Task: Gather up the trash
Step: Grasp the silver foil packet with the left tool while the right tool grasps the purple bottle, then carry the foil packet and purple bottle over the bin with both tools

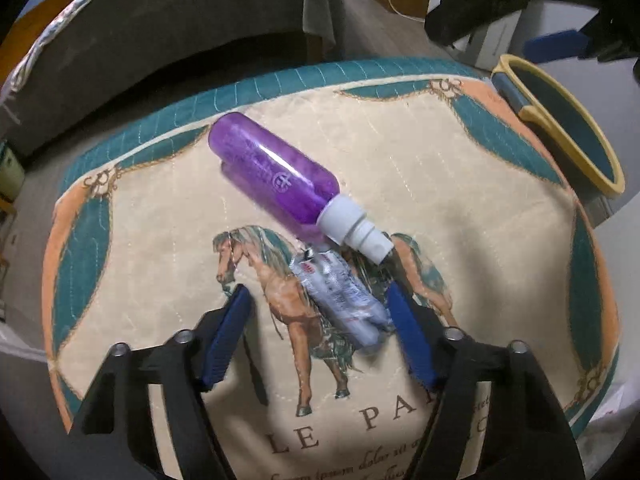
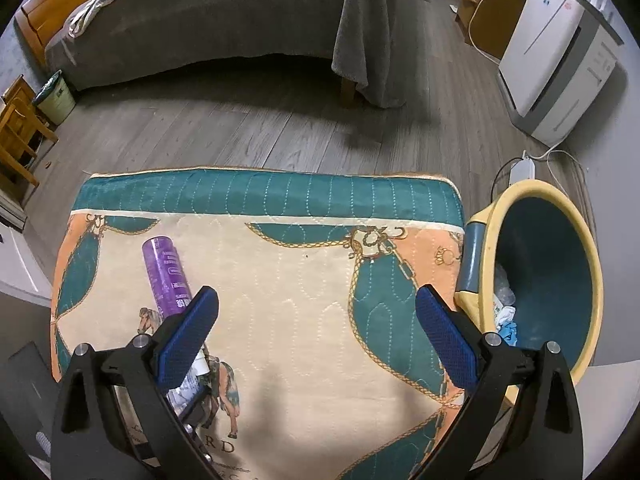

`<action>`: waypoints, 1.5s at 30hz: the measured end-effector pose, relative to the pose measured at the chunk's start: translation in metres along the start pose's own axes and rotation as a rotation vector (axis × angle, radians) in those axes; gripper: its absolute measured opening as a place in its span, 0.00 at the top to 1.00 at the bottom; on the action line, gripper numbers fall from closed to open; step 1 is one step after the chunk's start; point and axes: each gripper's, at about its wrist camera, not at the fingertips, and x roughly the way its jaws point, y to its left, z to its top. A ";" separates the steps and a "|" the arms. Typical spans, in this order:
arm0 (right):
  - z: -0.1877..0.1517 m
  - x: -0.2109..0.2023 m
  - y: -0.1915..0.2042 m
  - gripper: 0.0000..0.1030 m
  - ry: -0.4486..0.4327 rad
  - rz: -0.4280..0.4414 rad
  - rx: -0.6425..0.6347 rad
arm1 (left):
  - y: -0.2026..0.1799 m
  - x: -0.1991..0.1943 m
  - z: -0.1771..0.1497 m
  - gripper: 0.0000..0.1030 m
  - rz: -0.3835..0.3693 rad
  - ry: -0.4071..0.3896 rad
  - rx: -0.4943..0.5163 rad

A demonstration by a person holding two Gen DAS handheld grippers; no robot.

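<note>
A purple plastic bottle (image 1: 276, 176) with a white cap lies on its side on a quilted horse-print cushion (image 1: 420, 152). A crumpled silver-white wrapper (image 1: 344, 300) lies just in front of the cap. My left gripper (image 1: 318, 288) points down over the wrapper, jaws apart. The right pad is against the wrapper and the left pad (image 1: 228, 336) stands clear of it. My right gripper (image 2: 316, 292) hangs open over the bare cushion (image 2: 304, 320), holding nothing. The bottle (image 2: 166, 276) is by its left finger. The wrapper (image 2: 188, 388) is mostly hidden behind that finger.
A yellow-rimmed blue bin (image 2: 548, 272) stands off the cushion's right edge with scraps (image 2: 506, 308) inside. Beyond the cushion are grey wood floor, a bed with a hanging grey blanket (image 2: 360, 40), a white appliance (image 2: 552, 64), a power strip (image 2: 520, 170) and a wooden chair (image 2: 16, 136).
</note>
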 end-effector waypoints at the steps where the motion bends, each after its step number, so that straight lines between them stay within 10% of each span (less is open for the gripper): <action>1: 0.000 0.003 0.002 0.07 0.006 0.008 0.007 | 0.003 -0.001 0.000 0.52 -0.002 -0.004 -0.005; 7: 0.002 0.016 0.026 0.12 0.025 0.049 0.002 | 0.037 -0.007 -0.007 0.83 -0.054 0.001 -0.068; 23: -0.010 0.064 0.114 0.41 0.107 0.097 -0.206 | 0.122 -0.029 -0.014 0.83 0.029 -0.060 -0.166; 27: -0.013 0.070 0.122 0.69 0.128 0.139 -0.213 | 0.124 -0.027 -0.008 0.83 0.018 -0.068 -0.158; 45: 0.006 -0.023 0.057 0.69 -0.024 0.154 -0.123 | 0.097 -0.067 0.014 0.83 -0.017 -0.184 -0.108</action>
